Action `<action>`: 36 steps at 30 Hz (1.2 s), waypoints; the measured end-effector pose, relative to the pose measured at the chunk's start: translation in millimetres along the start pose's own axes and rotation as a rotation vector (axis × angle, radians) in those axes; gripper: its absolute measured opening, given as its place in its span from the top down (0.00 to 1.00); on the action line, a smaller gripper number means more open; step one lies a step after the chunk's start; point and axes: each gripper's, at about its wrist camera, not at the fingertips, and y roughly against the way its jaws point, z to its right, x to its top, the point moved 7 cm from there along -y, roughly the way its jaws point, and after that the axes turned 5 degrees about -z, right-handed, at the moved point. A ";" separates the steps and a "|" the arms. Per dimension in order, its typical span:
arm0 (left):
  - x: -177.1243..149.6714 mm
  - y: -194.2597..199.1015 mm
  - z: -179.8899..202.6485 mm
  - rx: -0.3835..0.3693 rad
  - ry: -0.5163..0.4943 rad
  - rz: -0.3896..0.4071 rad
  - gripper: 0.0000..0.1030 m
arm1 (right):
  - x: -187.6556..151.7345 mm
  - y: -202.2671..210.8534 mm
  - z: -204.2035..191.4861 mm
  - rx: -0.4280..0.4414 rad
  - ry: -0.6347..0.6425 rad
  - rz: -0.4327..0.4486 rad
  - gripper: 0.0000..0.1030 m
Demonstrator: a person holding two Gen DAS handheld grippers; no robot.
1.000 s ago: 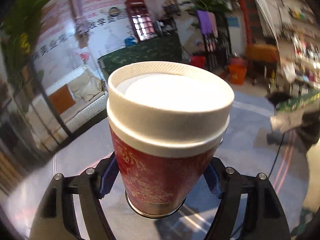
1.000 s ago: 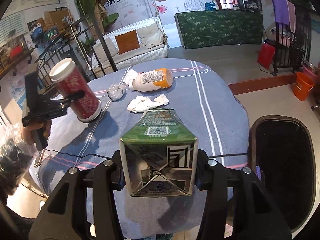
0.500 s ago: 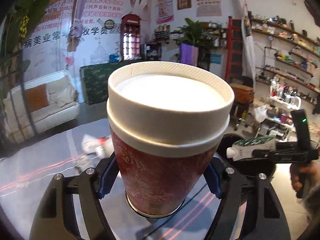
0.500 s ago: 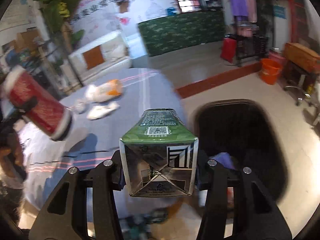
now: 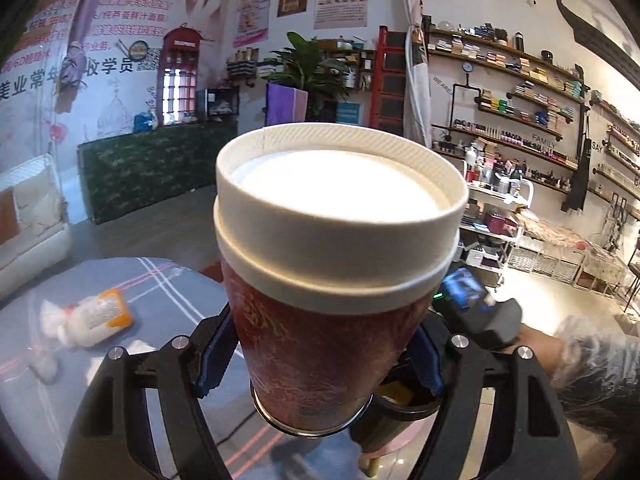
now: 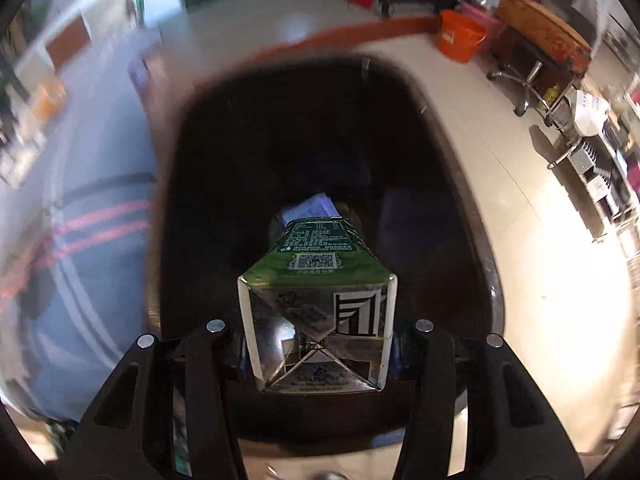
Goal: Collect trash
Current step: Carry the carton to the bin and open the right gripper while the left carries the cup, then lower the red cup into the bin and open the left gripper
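Observation:
My left gripper [image 5: 320, 364] is shut on a red paper cup [image 5: 316, 344] with a white lid, held upright above the table edge. My right gripper [image 6: 316, 348] is shut on a green milk carton [image 6: 318, 300] and holds it over the open mouth of the black trash bin [image 6: 472, 208]. A blue item [image 6: 310, 208] lies inside the bin. The hand holding the right gripper's handle shows in the left wrist view [image 5: 480, 312]. A white and orange bottle [image 5: 96, 316] lies on its side on the table.
The table has a blue-grey cloth [image 5: 160, 292] with pink and white stripes; it shows left of the bin in the right wrist view [image 6: 80, 240]. Crumpled white paper [image 5: 48, 364] lies near the bottle. An orange bucket [image 6: 460, 40] and a chair stand on the floor beyond the bin.
My right gripper has swung right from the table with the carton, now over the bin. My left gripper has turned right with the cup, toward the bin side.

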 end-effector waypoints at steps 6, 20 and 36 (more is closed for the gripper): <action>-1.1 -18.3 14.8 -0.040 -0.024 -0.030 0.29 | 6.7 -46.4 -1.8 -0.051 0.069 -0.186 0.52; -15.9 -30.5 13.9 -0.073 -0.006 -0.072 0.29 | 12.7 -24.7 -3.7 -0.035 0.009 -0.119 0.23; -29.8 -141.3 57.3 -0.096 -0.017 -0.246 0.29 | -55.4 84.4 75.3 -0.041 -0.293 0.237 0.22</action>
